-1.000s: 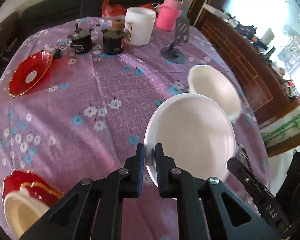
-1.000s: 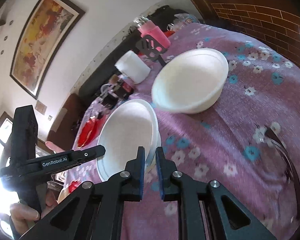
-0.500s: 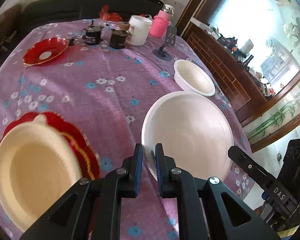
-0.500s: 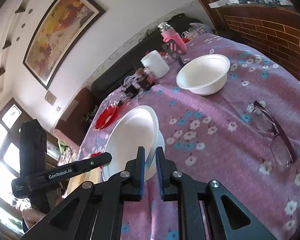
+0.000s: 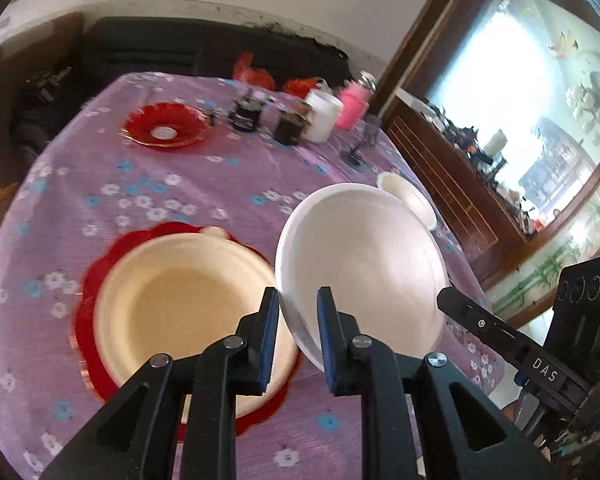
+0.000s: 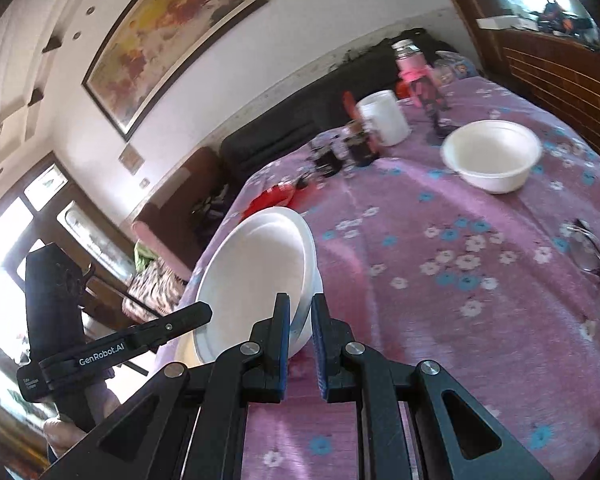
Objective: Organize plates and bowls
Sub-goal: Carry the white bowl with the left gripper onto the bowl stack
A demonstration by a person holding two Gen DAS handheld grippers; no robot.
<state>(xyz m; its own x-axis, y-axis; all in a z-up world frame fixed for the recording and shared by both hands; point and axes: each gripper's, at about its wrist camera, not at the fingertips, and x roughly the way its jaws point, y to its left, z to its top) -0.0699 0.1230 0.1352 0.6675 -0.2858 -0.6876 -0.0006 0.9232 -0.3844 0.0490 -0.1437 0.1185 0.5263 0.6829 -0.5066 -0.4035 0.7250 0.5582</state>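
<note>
Your left gripper (image 5: 298,312) was matte black plastic, its two fingers lined with blue pads (image 5: 269,340) and pinned with round silver screws at the linkages. Your right gripper (image 6: 300,328) matched it: black arms, blue-faced fingers, silver pivot screws. Seen from the opposite camera, one handle carried white "DAS" lettering and three round lenses beside a green light; the other read "GenRobot.AI". Bare skin of your left hand (image 6: 66,432) showed beneath that handle.
</note>
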